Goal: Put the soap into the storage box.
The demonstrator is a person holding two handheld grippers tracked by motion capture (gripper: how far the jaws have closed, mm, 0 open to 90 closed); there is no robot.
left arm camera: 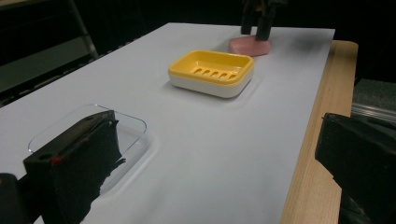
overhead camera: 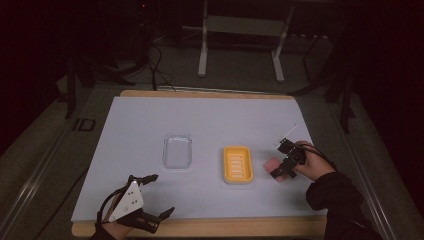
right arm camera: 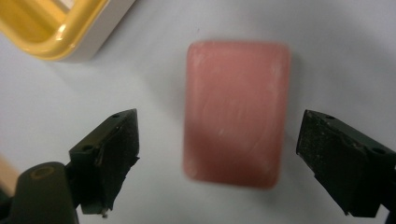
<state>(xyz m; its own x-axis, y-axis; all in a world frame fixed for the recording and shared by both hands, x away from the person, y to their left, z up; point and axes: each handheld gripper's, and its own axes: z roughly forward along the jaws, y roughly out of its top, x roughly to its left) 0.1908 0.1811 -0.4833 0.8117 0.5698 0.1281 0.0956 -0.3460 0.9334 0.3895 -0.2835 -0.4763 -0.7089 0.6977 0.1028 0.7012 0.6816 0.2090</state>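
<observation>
White table (overhead camera: 150,125), dim room | our right gripper (right arm camera: 219,158) wide, jaws either side of pink soap (right arm camera: 236,112) — long axis toward 12 | soap at 3 o'clock of yellow dish (overhead camera: 237,164) | left gripper (overhead camera: 150,197) wide, farther — idle

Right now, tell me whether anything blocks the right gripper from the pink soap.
Nothing visible does. The right gripper hangs open directly over the pink soap, one jaw on each side, with only bare white sheet around it. The yellow soap dish sits off to one side.
</observation>
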